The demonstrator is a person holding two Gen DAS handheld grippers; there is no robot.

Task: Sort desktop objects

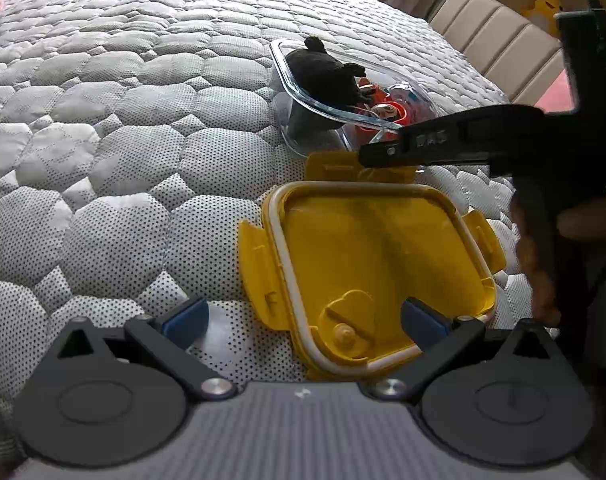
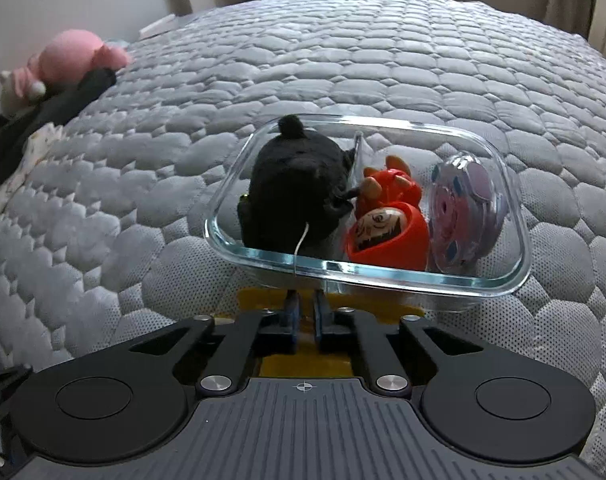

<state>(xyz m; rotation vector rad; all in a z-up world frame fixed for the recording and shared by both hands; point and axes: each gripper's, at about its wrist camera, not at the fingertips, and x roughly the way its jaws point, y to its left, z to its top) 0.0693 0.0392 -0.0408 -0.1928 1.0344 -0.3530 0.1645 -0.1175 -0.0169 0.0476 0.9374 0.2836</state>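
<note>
The toys already sit in the glass container [image 2: 367,276] on the bed [image 1: 123,128], so closing it looks next. The right hand-held gripper [image 2: 306,312] is pinched nearly shut on the yellow lid [image 1: 383,260] (its far flap); the left hand-held gripper [image 1: 303,316] gapes empty at the lid's near edge.

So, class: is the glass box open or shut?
Open: the yellow lid lies upside down on the bed, beside the glass box.

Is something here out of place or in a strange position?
Yes. The yellow lid lies upside down on the quilted mattress, seal ring facing up, beside the glass container rather than on it. The black plush toy rises above the container's rim, so closing may be hard.
</note>
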